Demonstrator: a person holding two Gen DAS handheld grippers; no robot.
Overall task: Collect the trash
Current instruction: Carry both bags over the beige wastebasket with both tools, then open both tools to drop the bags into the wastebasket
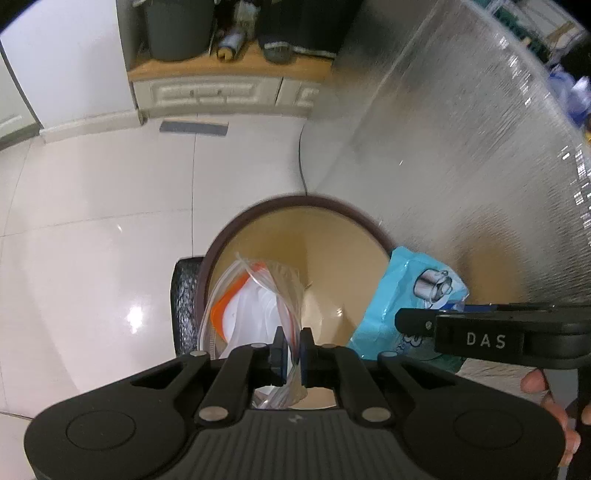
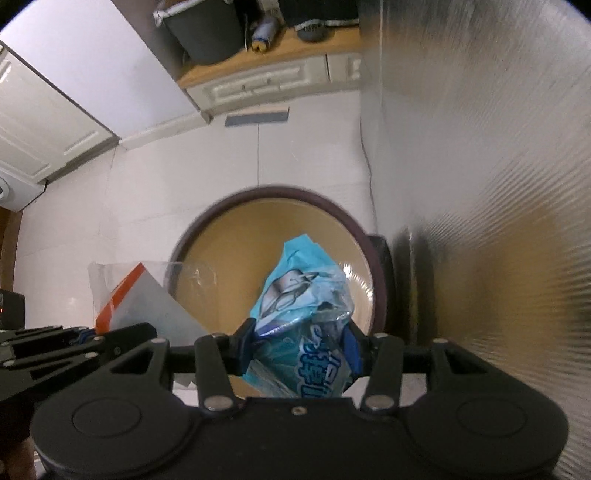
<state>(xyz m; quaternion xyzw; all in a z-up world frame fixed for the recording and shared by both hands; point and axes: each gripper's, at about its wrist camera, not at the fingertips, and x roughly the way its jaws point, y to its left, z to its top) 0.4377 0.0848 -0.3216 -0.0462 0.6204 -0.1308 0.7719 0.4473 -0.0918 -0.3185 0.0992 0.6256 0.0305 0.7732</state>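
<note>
A round bin with a dark brown rim [image 1: 280,202] [image 2: 273,192] and a tan inside stands on the floor below both grippers. My left gripper [image 1: 291,349] is shut on a clear zip bag [image 1: 251,295] holding white and orange paper, which hangs over the bin's left side. My right gripper [image 2: 301,347] is shut on a crumpled light blue wrapper [image 2: 295,295] with printed writing, held over the bin's mouth. In the left wrist view the blue wrapper [image 1: 406,291] and the right gripper's black body show at the right. The zip bag [image 2: 144,295] shows at the left in the right wrist view.
White glossy floor tiles [image 1: 92,221] surround the bin. A ribbed translucent panel [image 1: 461,147] rises just right of it. At the back, a wooden shelf over white drawers [image 1: 207,92] carries a dark bucket [image 1: 177,29]. A black pedal or block [image 1: 184,302] sits at the bin's left. A hand [image 1: 535,384] grips the right tool.
</note>
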